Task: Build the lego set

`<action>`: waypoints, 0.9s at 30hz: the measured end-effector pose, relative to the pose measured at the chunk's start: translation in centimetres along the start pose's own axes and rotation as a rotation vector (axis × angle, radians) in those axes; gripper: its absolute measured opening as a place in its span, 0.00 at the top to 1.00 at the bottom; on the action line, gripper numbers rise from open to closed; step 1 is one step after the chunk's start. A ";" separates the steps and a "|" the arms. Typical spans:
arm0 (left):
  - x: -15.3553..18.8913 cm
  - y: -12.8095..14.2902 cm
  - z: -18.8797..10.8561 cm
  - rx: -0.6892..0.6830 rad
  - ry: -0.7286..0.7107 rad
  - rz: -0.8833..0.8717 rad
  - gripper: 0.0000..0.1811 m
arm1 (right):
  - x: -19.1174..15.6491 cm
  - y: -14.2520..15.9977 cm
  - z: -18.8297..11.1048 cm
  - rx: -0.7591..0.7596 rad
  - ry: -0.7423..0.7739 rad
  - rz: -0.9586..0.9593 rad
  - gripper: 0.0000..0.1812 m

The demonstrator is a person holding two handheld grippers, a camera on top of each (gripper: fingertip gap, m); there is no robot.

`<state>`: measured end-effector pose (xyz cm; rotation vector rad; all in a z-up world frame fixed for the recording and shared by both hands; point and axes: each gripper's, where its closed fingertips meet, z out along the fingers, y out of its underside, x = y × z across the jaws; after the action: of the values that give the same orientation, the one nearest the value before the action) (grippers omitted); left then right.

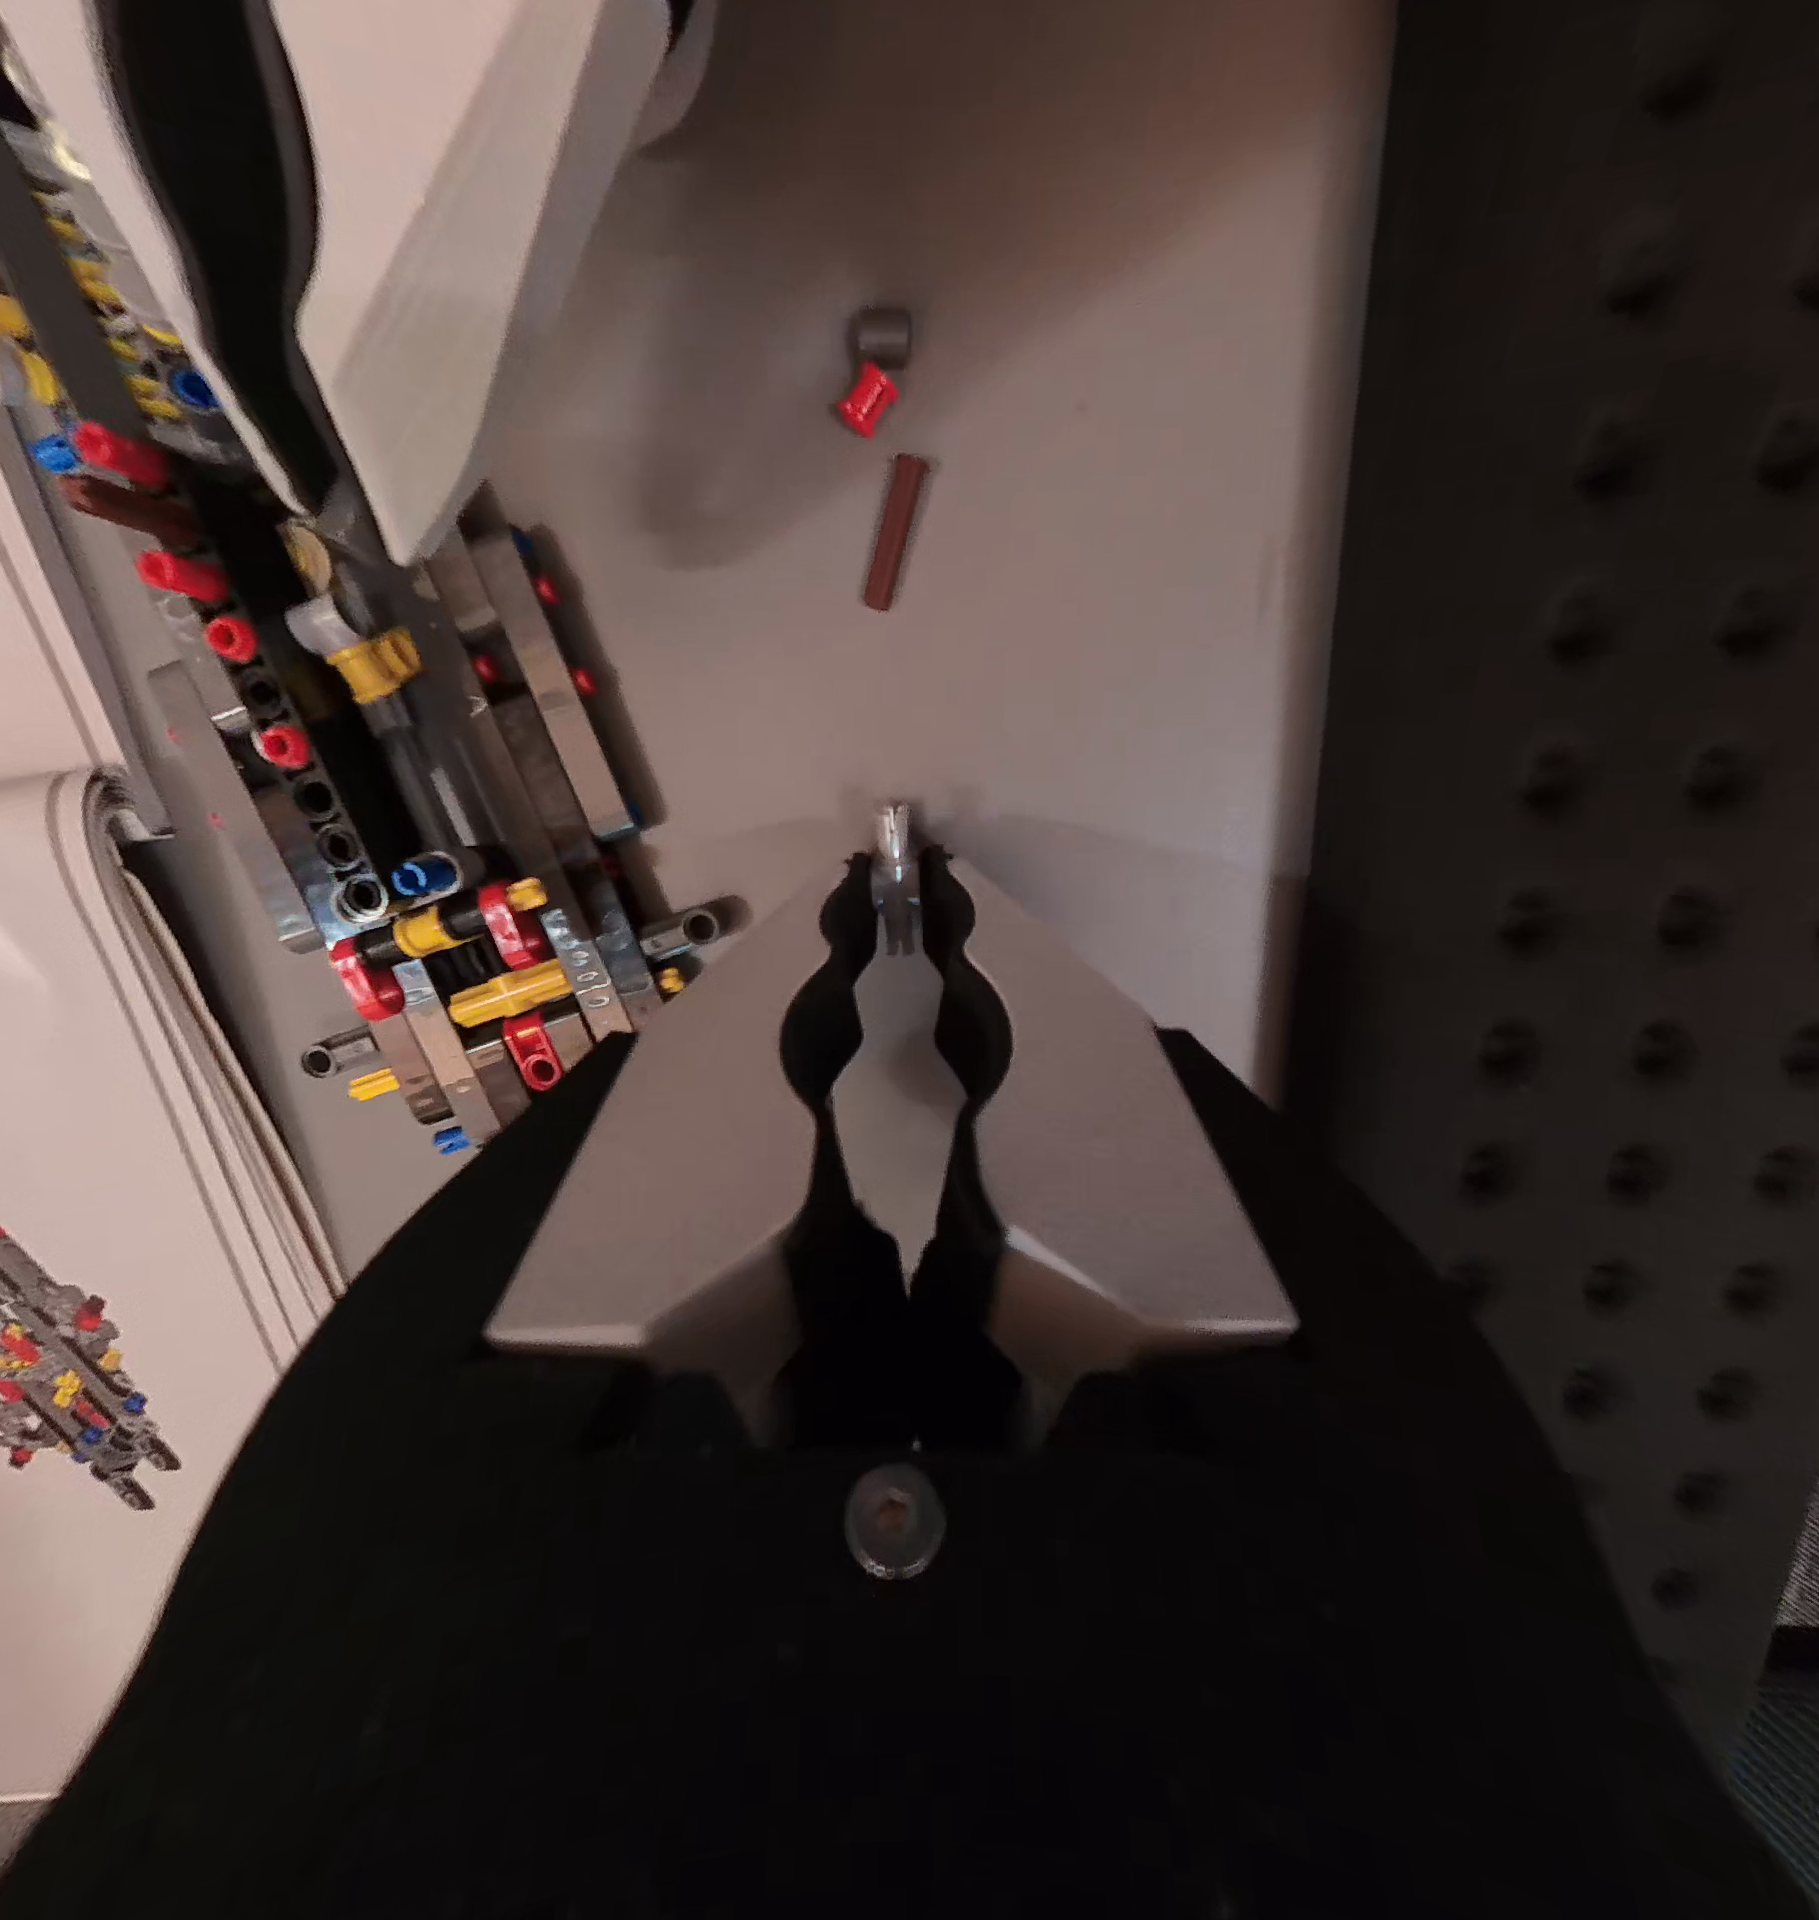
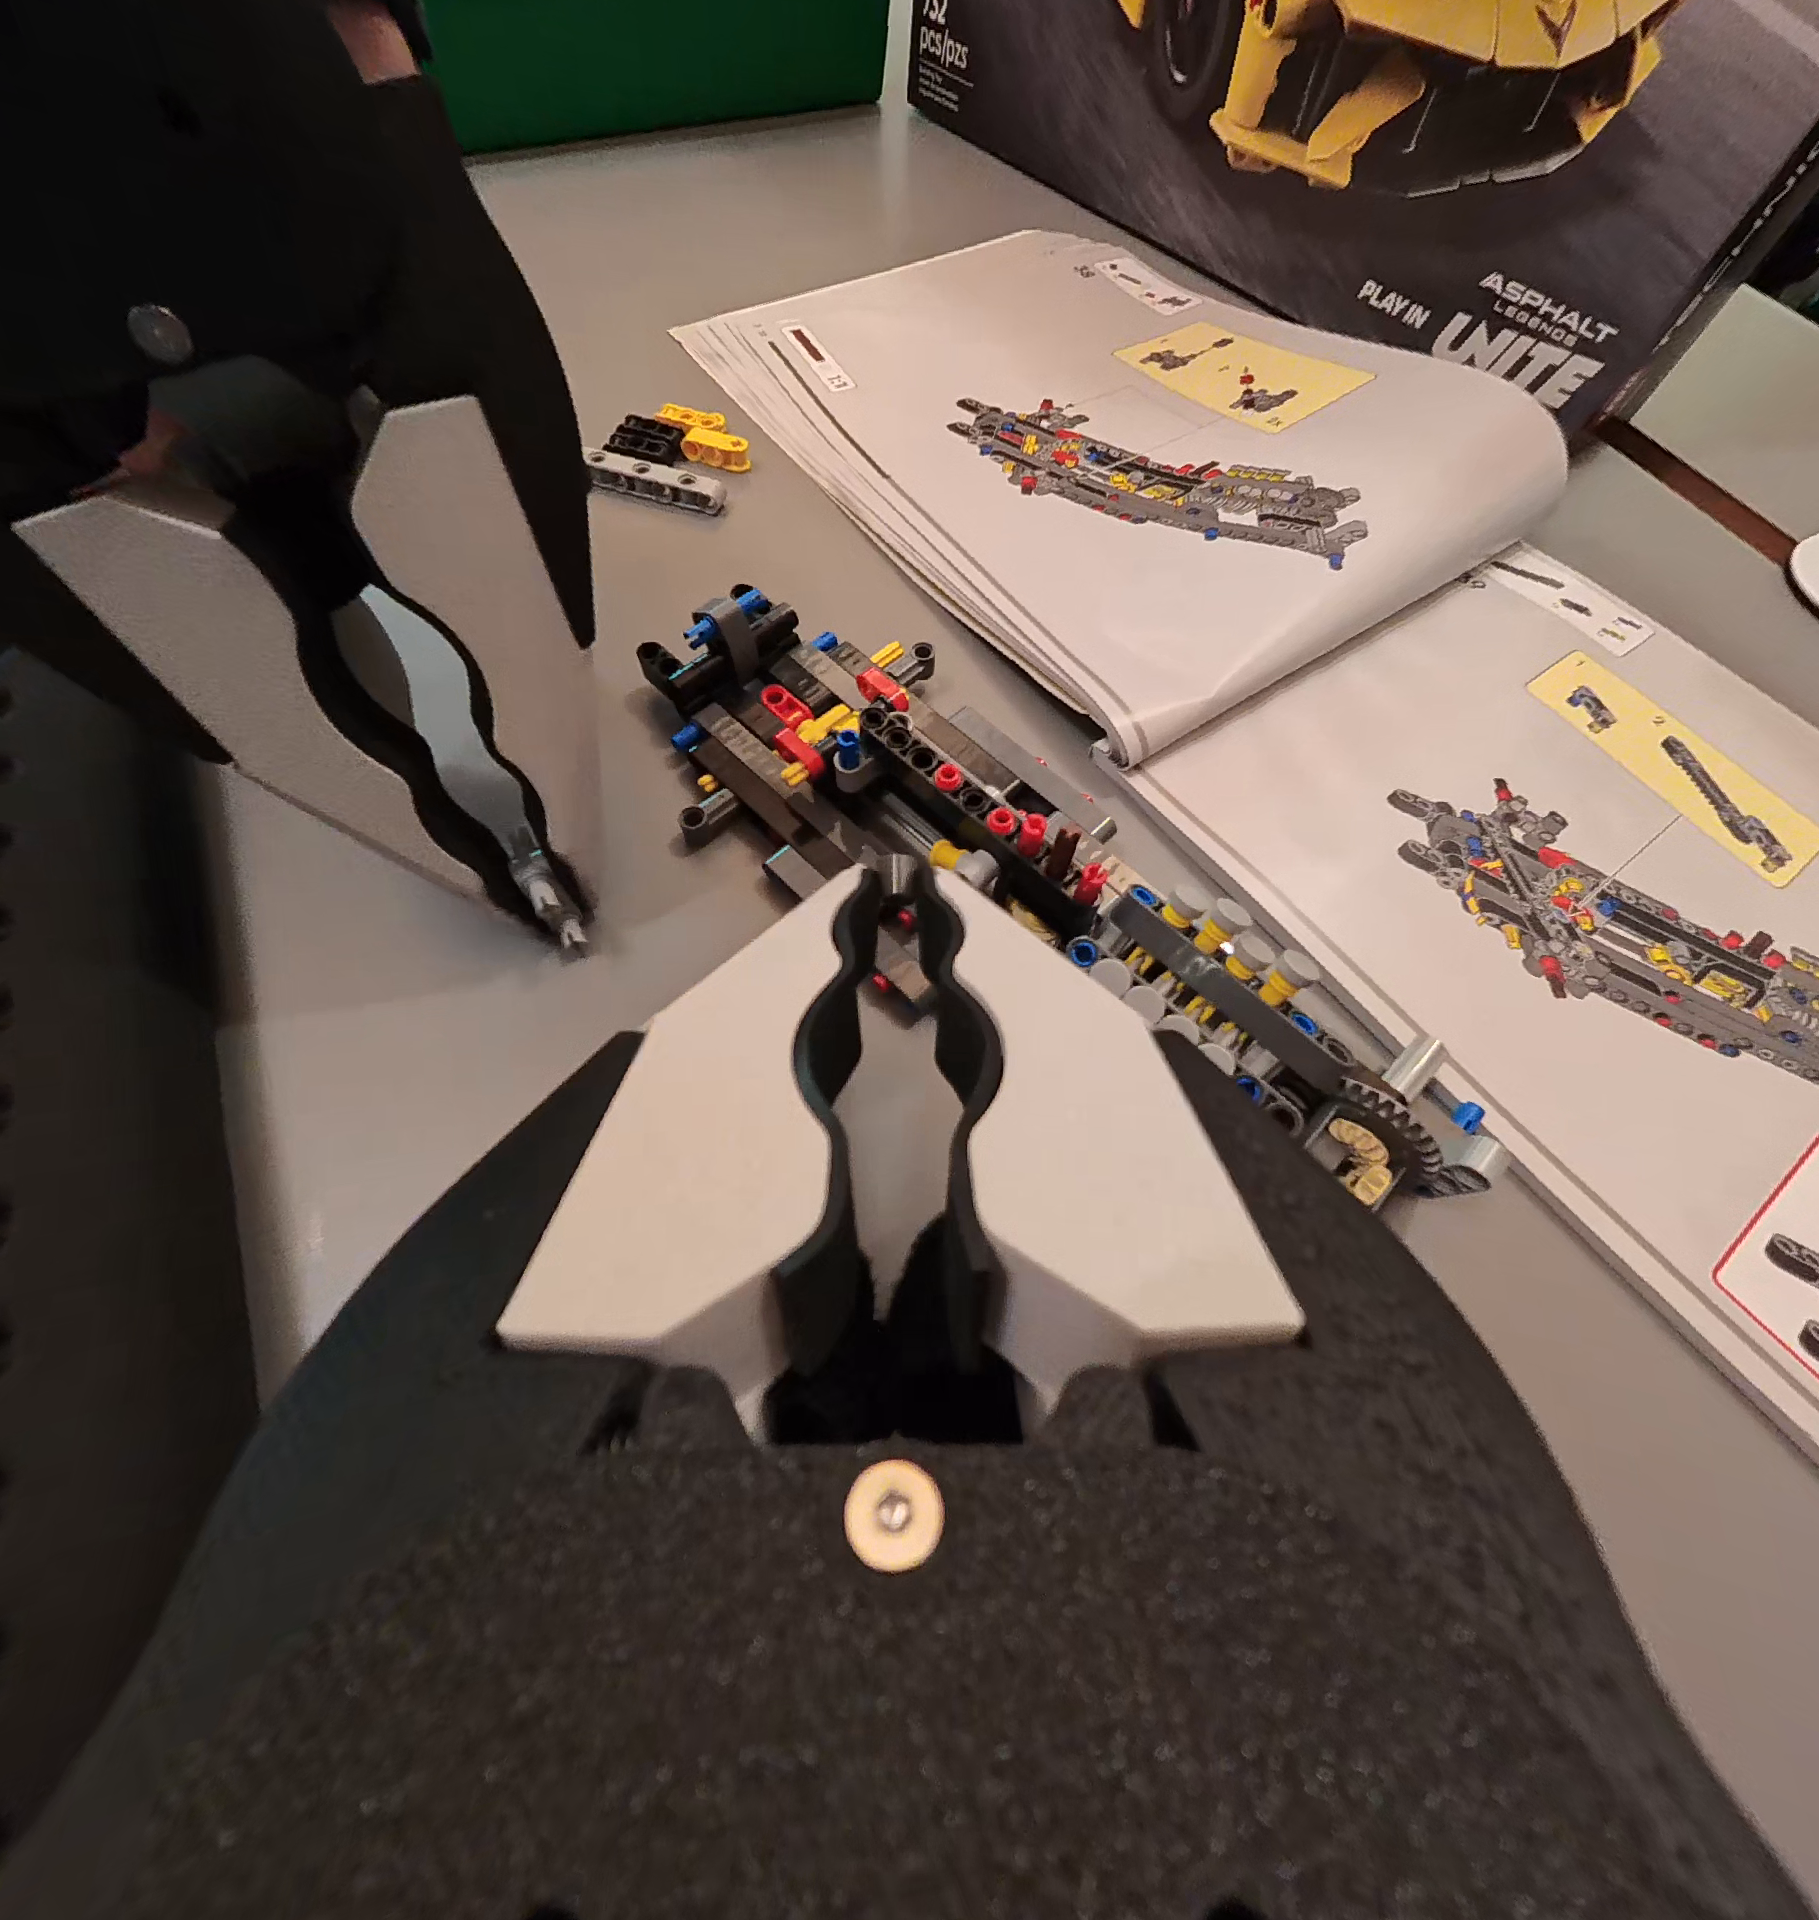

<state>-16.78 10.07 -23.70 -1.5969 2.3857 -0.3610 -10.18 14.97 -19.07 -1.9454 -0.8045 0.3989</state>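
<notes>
Left gripper [image 1: 897, 883] tilted tip-down on table [image 1: 1092, 623], clamping grey connector pin [image 1: 894, 873]; right gripper [image 2: 897, 883] level, clamping small grey piece [image 2: 897, 871] at chassis [image 2: 884, 769].

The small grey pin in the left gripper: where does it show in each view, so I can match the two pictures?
Left wrist view: grey pin at centre, pinched between the left gripper's fingertips, tip at the table.
Right wrist view: same pin at left of centre, in the left gripper reaching down from upper left.
Shared landmark: the long lego chassis beside it.
</notes>
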 end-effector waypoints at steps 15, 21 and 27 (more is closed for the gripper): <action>-10.8 -5.4 -8.6 0.410 -1.142 0.585 0.96 | 1.7 -4.6 -1.3 0.059 0.172 -0.202 0.97; -11.3 -3.8 -8.7 0.316 -1.194 0.638 0.97 | 2.2 -6.1 0.4 -0.010 0.060 -0.202 0.97; -13.5 -2.0 -9.6 0.253 -1.213 0.570 0.96 | 3.0 -7.9 2.5 -0.045 0.027 -0.274 0.97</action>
<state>-13.34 22.48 -13.13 -0.6013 1.5795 0.3352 -12.35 21.17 -13.22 -1.8445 -1.0543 0.1910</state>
